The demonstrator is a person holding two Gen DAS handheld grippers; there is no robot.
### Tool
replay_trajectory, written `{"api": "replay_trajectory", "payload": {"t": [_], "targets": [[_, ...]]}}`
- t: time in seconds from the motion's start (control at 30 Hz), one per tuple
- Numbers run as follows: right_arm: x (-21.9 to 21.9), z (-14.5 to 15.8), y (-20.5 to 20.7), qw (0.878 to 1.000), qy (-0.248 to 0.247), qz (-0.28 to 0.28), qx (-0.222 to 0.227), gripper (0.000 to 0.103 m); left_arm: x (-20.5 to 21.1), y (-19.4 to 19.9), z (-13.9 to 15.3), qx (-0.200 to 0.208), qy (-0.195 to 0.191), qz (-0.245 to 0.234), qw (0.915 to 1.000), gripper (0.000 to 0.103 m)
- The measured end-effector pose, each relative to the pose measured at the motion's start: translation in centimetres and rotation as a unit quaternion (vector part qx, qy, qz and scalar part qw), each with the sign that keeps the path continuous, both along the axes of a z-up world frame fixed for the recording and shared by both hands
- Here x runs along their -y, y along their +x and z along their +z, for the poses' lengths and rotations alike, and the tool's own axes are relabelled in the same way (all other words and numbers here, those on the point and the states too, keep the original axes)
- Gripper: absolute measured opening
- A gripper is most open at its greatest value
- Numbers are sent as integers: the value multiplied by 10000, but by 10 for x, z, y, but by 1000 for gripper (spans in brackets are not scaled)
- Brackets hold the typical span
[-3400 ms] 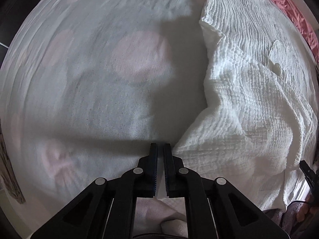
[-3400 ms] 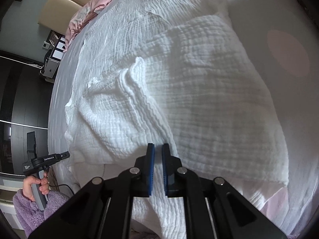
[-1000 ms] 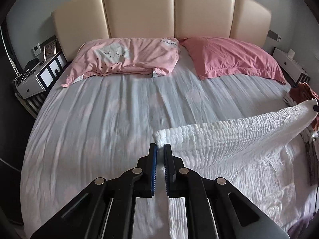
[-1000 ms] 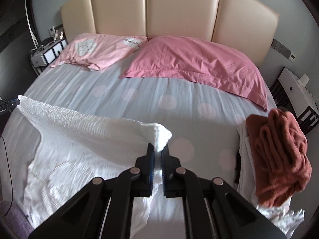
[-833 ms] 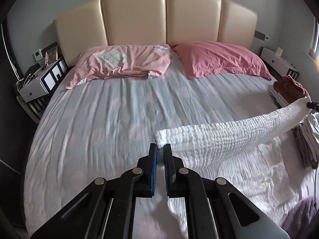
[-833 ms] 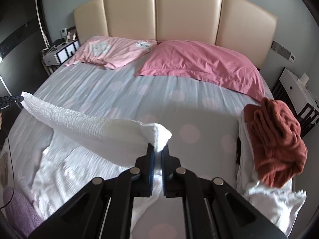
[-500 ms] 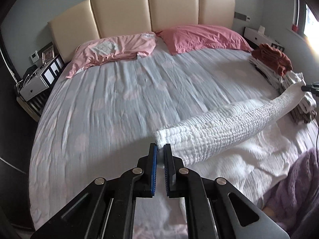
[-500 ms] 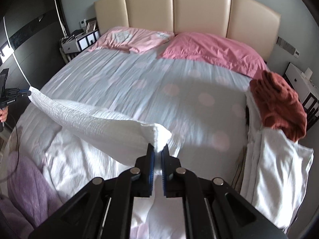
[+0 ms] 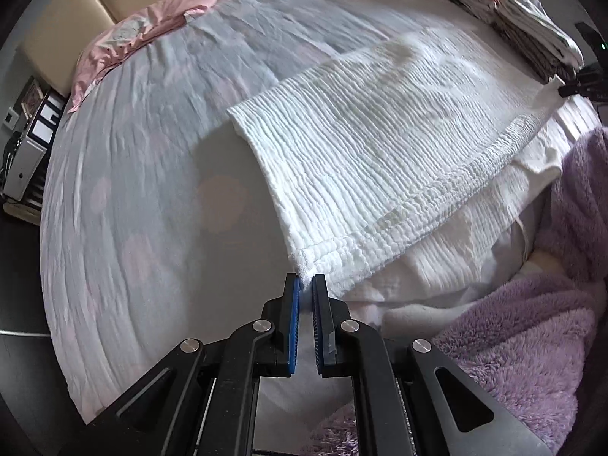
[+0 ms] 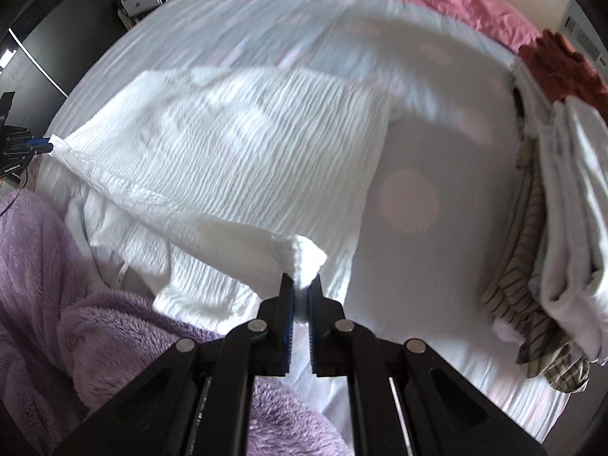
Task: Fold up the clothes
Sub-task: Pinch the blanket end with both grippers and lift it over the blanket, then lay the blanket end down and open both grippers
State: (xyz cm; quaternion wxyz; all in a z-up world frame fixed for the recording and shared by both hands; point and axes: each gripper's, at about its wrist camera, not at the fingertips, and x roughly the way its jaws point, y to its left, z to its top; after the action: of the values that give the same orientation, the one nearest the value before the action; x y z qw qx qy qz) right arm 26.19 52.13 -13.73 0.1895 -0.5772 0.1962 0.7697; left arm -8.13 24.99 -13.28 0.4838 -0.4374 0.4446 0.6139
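A white crinkled garment (image 9: 380, 129) (image 10: 243, 144) is stretched over the bed, folded back over its own lower part. My left gripper (image 9: 306, 285) is shut on one corner of its hem. At the opposite corner, my right gripper (image 10: 300, 285) is shut on a bunched bit of the same cloth. In the left wrist view the right gripper (image 9: 573, 89) shows at the far right edge, and in the right wrist view the left gripper (image 10: 38, 144) shows at the far left edge. The hem runs taut between them, low over the garment's lower layer.
The bed sheet (image 9: 125, 174) is pale with pink dots. Pink pillows (image 9: 144, 26) lie by the beige headboard (image 9: 57, 19). A stack of folded clothes (image 10: 562, 205) topped by a rust garment (image 10: 562, 68) sits at the bed's right edge. A person's purple fleece sleeve (image 9: 532, 323) is close.
Both grippers have swung down from facing the headboard toward the sheet. The held hem has dropped from a raised band to a flat fold laid over the garment's lower part.
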Motion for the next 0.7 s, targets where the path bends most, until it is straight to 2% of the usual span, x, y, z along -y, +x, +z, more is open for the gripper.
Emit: {"api": "replay_trajectory", "payload": {"t": [0.1, 0.2, 0.3, 0.4, 0.6, 0.7], "targets": [[2, -17, -8, 9988, -292, 148, 354, 6, -5, 6, -20, 56, -470, -215, 9986, 7], [9, -28, -12, 9967, -472, 311, 581, 7, -6, 10, -30, 90, -654, -303, 9974, 8], [19, -38, -12, 9917, -736, 593, 876, 10, -3, 13, -40, 370, -980, -437, 9935, 9], [28, -38, -8, 9887, -689, 792, 1069, 10, 6, 22, -46, 197, -1267, -742, 9890, 9], [29, -8, 6, 9881, -740, 982, 930, 10, 17, 23, -24, 468, -1049, -798, 9902, 10], [19, 5, 10, 9887, -769, 957, 865, 11, 16, 20, -12, 501, -893, -741, 9920, 13]]}}
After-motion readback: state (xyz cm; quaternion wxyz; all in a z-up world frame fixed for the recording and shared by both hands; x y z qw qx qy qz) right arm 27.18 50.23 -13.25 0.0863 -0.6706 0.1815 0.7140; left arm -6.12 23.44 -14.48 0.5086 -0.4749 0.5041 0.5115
